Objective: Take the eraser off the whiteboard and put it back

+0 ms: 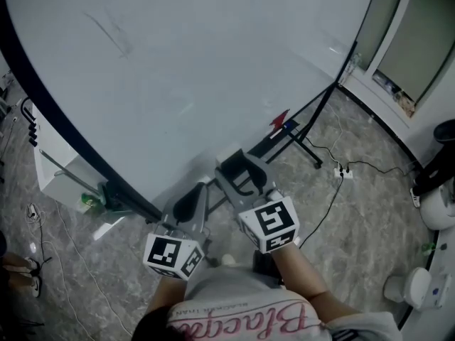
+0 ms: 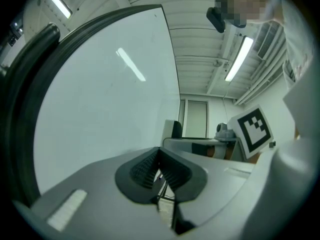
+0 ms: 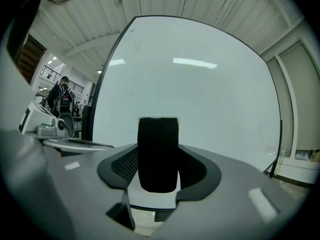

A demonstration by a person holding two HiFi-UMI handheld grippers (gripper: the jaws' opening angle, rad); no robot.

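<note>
A big whiteboard [image 1: 199,62] fills the head view and stands behind both sets of jaws [image 3: 200,84] [image 2: 100,109]. My right gripper [image 3: 159,160] is shut on the eraser [image 3: 158,149], a black felt block standing upright between the pads, in front of the board's lower part. Whether the eraser touches the board, I cannot tell. In the head view the right gripper [image 1: 236,165] points at the board's bottom edge. My left gripper [image 2: 159,166] is shut with nothing in it; it sits [image 1: 188,203] just left of the right one, close to the board.
The board's black stand legs [image 1: 306,130] reach out over the marble floor. A power strip [image 1: 343,170] with cables lies to the right, and white appliances [image 1: 434,208] stand at the far right. A person [image 3: 62,96] stands far off beside the board.
</note>
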